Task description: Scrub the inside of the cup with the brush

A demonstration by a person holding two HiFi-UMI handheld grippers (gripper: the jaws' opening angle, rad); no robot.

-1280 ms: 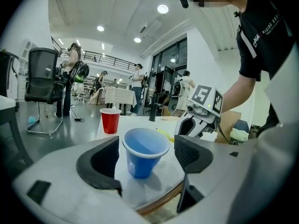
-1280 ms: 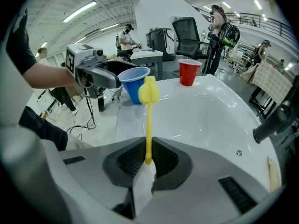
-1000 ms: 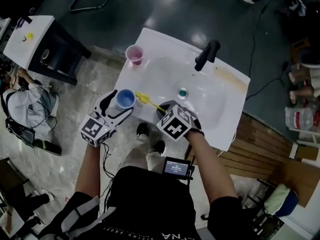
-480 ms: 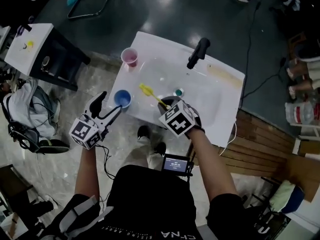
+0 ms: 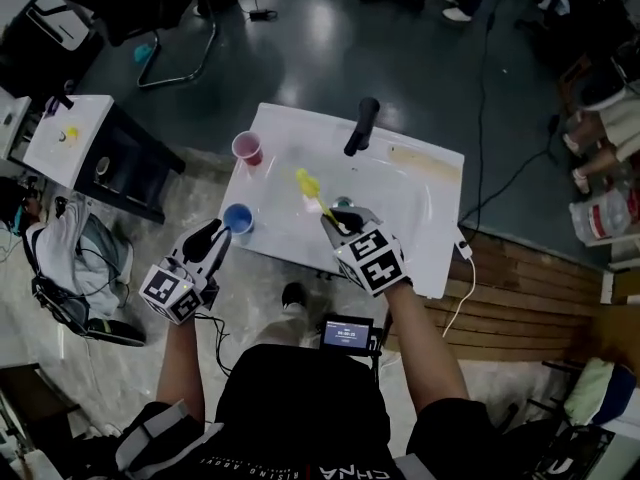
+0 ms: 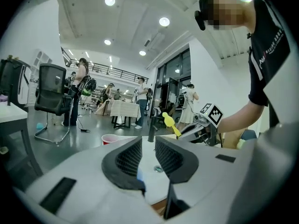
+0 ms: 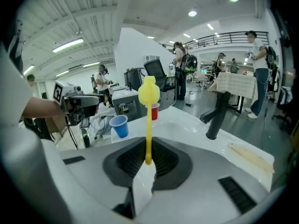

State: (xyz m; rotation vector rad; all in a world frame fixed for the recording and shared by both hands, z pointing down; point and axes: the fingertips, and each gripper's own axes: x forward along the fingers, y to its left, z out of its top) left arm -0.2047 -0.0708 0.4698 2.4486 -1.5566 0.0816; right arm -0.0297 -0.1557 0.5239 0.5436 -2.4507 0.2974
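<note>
Brush [image 5: 318, 201], yellow, slim-handled: long axis runs away from the person, head raised over white sink [image 5: 400, 183] | right hand-held gripper [image 5: 338, 224]: clamped on handle end | left hand-held gripper [image 5: 215, 236]: jaws just closing, narrow gap, nothing between | blue plastic cup [image 5: 238, 218]: upright on sink's front-left rim, just ahead of left hand-held gripper

This looks like a large open lab or test hall, not a home. A white washbasin [image 5: 440, 218] with a black tap [image 5: 361, 126] stands free on a polished dark floor [image 5: 300, 38]. Around it are an office chair [image 6: 51, 94], a white table [image 5: 60, 143], recessed ceiling lights [image 6: 164, 21], a railed mezzanine [image 7: 233, 34] and people wearing backpacks [image 6: 84, 85].
</note>
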